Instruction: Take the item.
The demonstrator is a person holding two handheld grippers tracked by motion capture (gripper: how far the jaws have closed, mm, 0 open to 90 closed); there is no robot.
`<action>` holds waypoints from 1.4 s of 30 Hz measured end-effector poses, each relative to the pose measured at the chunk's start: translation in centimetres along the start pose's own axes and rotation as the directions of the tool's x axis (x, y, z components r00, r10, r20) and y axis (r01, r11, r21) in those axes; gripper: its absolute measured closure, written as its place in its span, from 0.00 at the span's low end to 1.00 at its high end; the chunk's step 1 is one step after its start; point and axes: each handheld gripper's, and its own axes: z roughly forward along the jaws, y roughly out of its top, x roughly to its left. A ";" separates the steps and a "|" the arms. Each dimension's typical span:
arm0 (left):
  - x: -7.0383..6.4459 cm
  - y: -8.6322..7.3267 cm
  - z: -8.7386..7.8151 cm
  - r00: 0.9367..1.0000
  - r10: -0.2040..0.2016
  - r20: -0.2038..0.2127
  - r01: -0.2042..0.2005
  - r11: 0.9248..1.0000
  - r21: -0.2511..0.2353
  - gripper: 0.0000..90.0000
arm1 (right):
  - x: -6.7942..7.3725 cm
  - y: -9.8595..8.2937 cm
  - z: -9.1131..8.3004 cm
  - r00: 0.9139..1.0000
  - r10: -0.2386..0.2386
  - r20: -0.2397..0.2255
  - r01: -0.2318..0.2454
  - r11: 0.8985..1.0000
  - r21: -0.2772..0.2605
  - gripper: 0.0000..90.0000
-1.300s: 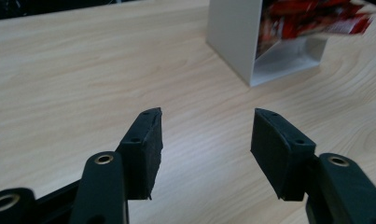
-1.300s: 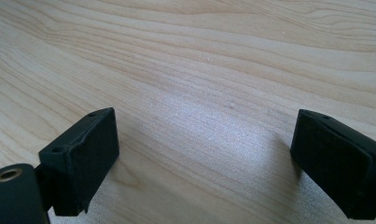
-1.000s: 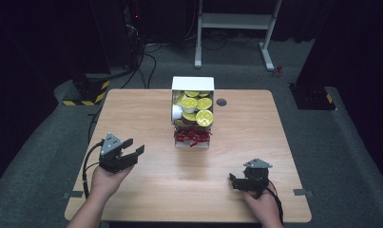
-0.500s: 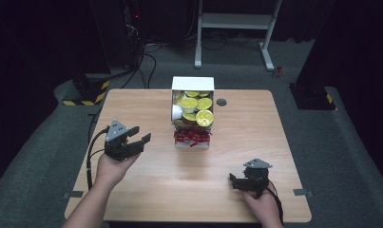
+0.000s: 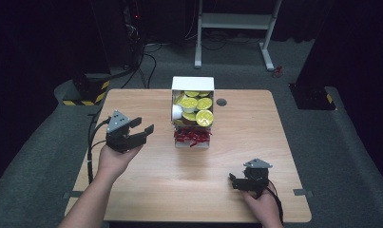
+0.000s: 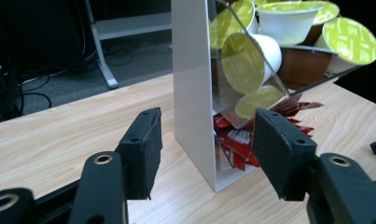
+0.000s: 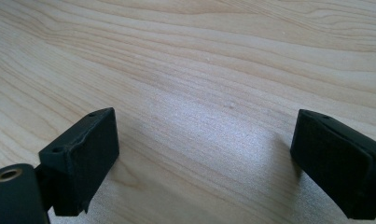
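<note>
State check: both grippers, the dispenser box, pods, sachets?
left gripper: open, empty, raised, aimed at the box
right gripper: open, empty, low over the table
dispenser box: upright, stocked
coffee pods: piled in the upper bin
red sachets: loose in the bottom tray

1. Light wood counter (image 5: 255, 142) with a small round grommet hole (image 5: 221, 101) near the back edge.
2. Grey carpet floor (image 5: 341, 156) all around it.
3. White metal stand (image 5: 236, 21) behind, cables (image 5: 146, 52) trailing nearby.
4. Room's pretty dark, black walls.
</note>
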 end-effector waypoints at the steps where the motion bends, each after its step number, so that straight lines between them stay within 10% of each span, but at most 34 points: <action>1: 0.0 0.3 0.0 1.000 0.005 0.001 -0.005 1.000 -0.001 0.47 | 0.0 0.0 0.0 1.000 0.000 0.000 0.000 1.000 0.000 0.09; 42: -4.3 8.5 7.6 0.998 -0.019 0.058 0.021 0.999 -0.034 0.45 | -0.1 0.0 0.0 1.000 -0.013 -0.013 0.013 1.000 0.000 0.09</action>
